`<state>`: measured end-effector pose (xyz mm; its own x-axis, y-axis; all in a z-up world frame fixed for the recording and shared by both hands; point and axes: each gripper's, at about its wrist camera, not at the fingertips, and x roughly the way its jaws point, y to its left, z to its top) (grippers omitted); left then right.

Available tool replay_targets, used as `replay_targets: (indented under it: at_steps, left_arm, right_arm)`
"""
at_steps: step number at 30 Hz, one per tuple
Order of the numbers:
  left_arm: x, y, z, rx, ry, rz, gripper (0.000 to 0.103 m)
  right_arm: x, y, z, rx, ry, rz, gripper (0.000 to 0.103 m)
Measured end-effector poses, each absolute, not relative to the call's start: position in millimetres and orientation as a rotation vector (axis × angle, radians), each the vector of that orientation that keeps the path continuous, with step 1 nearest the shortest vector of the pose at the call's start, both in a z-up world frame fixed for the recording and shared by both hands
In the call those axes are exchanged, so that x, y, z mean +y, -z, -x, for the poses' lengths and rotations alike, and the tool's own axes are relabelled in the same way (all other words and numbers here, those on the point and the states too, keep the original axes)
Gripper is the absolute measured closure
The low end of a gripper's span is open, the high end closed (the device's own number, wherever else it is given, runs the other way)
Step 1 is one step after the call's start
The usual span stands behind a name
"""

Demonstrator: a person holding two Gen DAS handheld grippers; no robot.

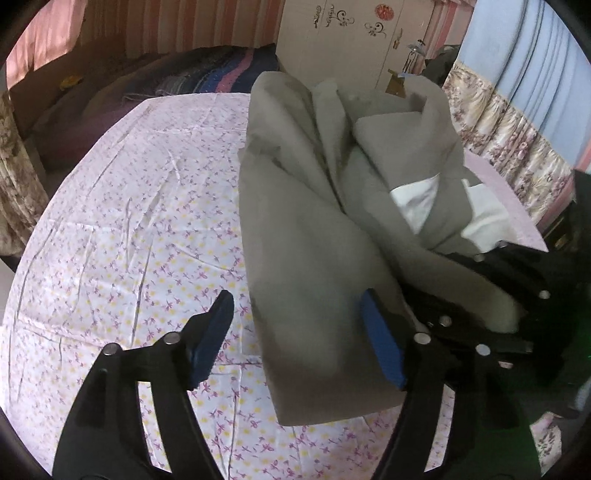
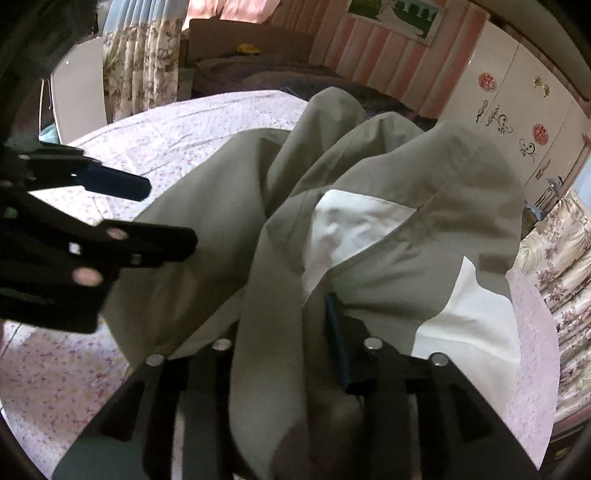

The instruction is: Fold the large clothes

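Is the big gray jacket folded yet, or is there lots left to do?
Not folded yet. The jacket lies bunched on the flowery sheet, its white lining showing. The left gripper is open around a lower flap; the right gripper has cloth between its fingers. Smoothing and all folds remain.

Nothing is showing readable text, labels, brands or numbers in either view. The only markings are the black scroll-shaped decals and red round flower stickers on the wardrobe doors (image 1: pixel 354 26), which are also appearing in the right wrist view (image 2: pixel 517 122); they are ornaments, not letters. The framed picture on the striped wall (image 2: pixel 395 16) is carrying no legible writing.
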<state>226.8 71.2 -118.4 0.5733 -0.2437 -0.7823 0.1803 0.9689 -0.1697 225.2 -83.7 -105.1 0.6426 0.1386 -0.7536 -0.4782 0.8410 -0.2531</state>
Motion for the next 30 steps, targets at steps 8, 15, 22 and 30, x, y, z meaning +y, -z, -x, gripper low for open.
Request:
replay_targets:
  at_steps: [8, 15, 22, 30]
  left_arm:
    - [58, 113, -220, 0.885, 0.218, -0.070, 0.027]
    - [49, 105, -210, 0.887, 0.220, -0.101, 0.019]
    - [35, 81, -200, 0.860, 0.263, -0.066, 0.011]
    - [14, 59, -205, 0.828, 0.292, -0.079, 0.008]
  right_arm:
    - [-86, 63, -201, 0.801, -0.336, 0.551, 0.041]
    - [-108, -5, -172, 0.681, -0.338, 0.514, 0.028]
    - [-201, -45, -186, 0.638, -0.289, 0.189, 0.020]
    - [-286, -22, -191, 0.632, -0.316, -0.189, 0.020]
